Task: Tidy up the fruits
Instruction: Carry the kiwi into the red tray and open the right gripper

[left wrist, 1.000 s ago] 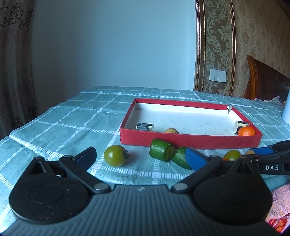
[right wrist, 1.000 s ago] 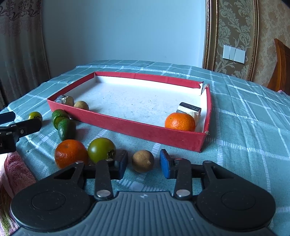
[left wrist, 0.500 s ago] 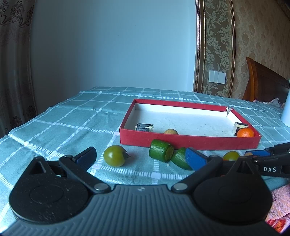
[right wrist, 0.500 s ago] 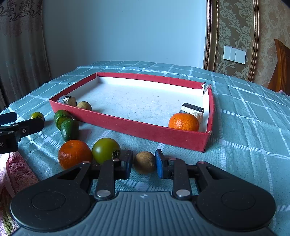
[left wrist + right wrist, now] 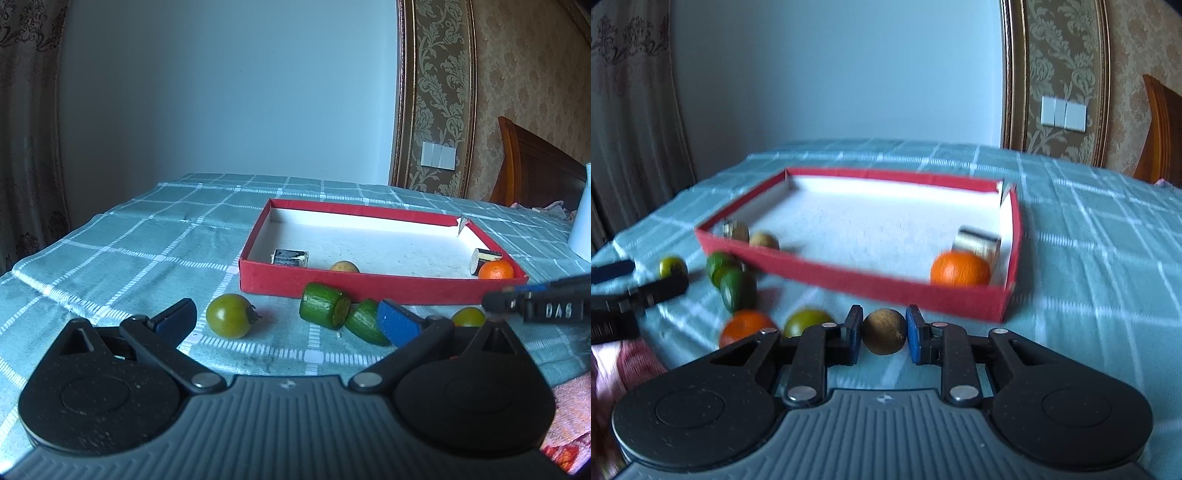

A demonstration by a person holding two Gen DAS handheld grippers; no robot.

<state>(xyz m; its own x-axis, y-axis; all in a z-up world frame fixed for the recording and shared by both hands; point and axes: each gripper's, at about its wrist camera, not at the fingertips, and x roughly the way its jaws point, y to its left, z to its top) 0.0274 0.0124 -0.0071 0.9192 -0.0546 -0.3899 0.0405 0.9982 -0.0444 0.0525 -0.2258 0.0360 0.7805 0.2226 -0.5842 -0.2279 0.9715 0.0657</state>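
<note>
While the right claw pinches one brown round fruit just before the red tray, the left claw gapes wide and empty. On the worktop lie two green tomatoes, two cucumber pieces, one orange; another orange sits inside the tray.

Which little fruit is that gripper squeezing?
Find the red tray on the checked cloth. Just in front of its near wall, the right gripper pinches a small brown fruit, round and dull, unlike the shiny green tomato beside it.
</note>
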